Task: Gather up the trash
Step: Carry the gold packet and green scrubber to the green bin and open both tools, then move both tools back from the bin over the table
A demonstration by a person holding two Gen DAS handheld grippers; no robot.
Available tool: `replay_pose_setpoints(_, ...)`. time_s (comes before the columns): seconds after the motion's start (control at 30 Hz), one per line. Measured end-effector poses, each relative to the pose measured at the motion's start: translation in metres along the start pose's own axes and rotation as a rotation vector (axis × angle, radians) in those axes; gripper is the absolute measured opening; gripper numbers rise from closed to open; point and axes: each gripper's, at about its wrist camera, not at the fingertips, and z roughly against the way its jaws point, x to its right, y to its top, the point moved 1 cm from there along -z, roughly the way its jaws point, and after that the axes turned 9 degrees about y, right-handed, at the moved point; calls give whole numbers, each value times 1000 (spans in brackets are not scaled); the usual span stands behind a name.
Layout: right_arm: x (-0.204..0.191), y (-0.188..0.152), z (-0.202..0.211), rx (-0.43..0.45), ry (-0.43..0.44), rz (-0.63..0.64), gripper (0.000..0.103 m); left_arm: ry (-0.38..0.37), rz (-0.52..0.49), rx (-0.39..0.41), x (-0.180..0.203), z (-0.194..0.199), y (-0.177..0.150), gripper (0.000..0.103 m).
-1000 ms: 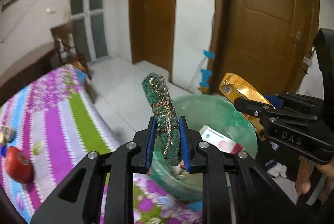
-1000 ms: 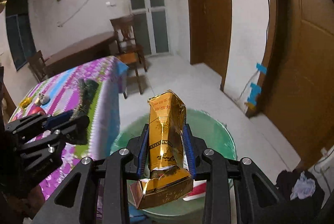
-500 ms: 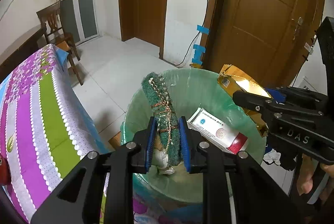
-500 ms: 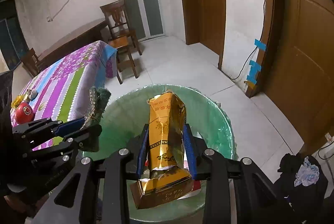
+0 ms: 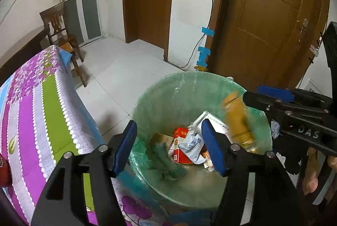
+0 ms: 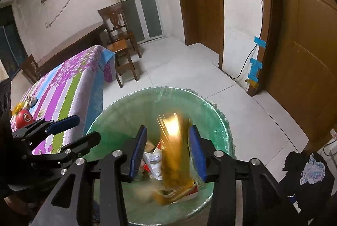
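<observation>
A trash bin lined with a green bag (image 5: 168,91) (image 6: 219,118) stands on the floor beside the table. My left gripper (image 5: 168,147) is open and empty above it; the green scrubber (image 5: 166,160) is a blur inside the bin. My right gripper (image 6: 168,153) is open; the gold packet (image 6: 175,154) is a blur between its fingers, falling into the bin, and it shows in the left wrist view (image 5: 237,120) too. Boxes and wrappers (image 5: 187,143) lie in the bin.
A table with a striped floral cloth (image 5: 31,112) (image 6: 63,86) stands left of the bin, with a red apple (image 6: 24,118) on it. A wooden chair (image 6: 120,36) stands behind. Brown doors (image 5: 267,21) are at the right. Dark clothes (image 6: 305,171) lie on the floor.
Both grippers have opened over the bin. The green scrubber has dropped from the left one into the bin; the gold packet is falling from the right one.
</observation>
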Motion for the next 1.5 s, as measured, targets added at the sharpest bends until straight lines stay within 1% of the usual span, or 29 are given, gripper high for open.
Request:
replay_pose_setpoints(0.07, -2, -1, 2, 8, -3, -1, 49, 3, 2, -5, -1, -1, -1, 61)
replay_pose_setpoints(0.13, -4, -1, 4, 14, -3, -2, 53, 6, 1, -5, -2, -1, -2, 61)
replay_pose_setpoints(0.17, -3, -1, 7, 18, -4, -2, 58, 6, 1, -6, -2, 0, -3, 61)
replay_pose_setpoints(0.23, -5, -1, 12, 29, -1, 2, 62, 7, -4, -5, -3, 2, -4, 63)
replay_pose_setpoints(0.3, -9, 1, 17, 46, 0, 13, 69, 12, -6, 7, -4, 7, -5, 69)
replay_pose_setpoints(0.4, -17, 0, 27, 78, 4, 30, 79, 10, -9, 18, -10, 17, -9, 77)
replay_pose_setpoints(0.47, -29, 0, 34, 101, 23, 47, 82, 8, -16, 32, -16, 27, -13, 81)
replay_pose_setpoints(0.5, -32, 1, 39, 111, 32, 54, 86, 8, -18, 38, -19, 31, -14, 83)
replay_pose_setpoints(0.6, -54, -1, 53, 152, 70, 85, 94, 5, -23, 58, -34, 51, -19, 85)
replay_pose_setpoints(0.67, -71, -5, 62, 180, 103, 106, 97, 5, -22, 71, -48, 65, -24, 85)
replay_pose_setpoints(0.77, -96, -12, 69, 195, 151, 138, 97, 9, 1, 80, -74, 82, -30, 87)
replay_pose_setpoints(0.83, -111, -18, 70, 191, 186, 155, 97, 29, 31, 86, -100, 94, -36, 87)
replay_pose_setpoints(0.97, -145, -32, 66, 171, 249, 195, 97, 118, 108, 97, -163, 116, -56, 87)
replay_pose_setpoints(1.1, -179, -42, 52, 127, 288, 244, 97, 196, 210, 75, -232, 128, -80, 87)
replay_pose_setpoints(1.17, -197, -41, 46, 113, 307, 267, 97, 239, 262, 65, -264, 132, -88, 87)
replay_pose_setpoints(1.2, -205, -39, 44, 110, 320, 274, 97, 277, 299, 56, -288, 133, -94, 87)
replay_pose_setpoints(1.23, -217, -37, 40, 106, 335, 288, 97, 300, 325, 48, -306, 134, -98, 87)
replay_pose_setpoints(1.27, -225, -34, 37, 102, 343, 303, 97, 331, 364, 37, -332, 134, -102, 87)
replay_pose_setpoints(1.3, -236, -31, 32, 94, 354, 321, 97, 358, 385, 29, -347, 135, -105, 87)
replay_pose_setpoints(1.37, -258, -26, 21, 68, 393, 349, 97, 429, 424, -14, -388, 130, -112, 87)
replay_pose_setpoints(1.43, -282, -22, 6, 40, 436, 379, 97, 434, 426, -72, -414, 119, -117, 87)
replay_pose_setpoints(1.5, -301, -16, -5, 27, 462, 397, 97, 451, 438, -110, -433, 107, -120, 87)
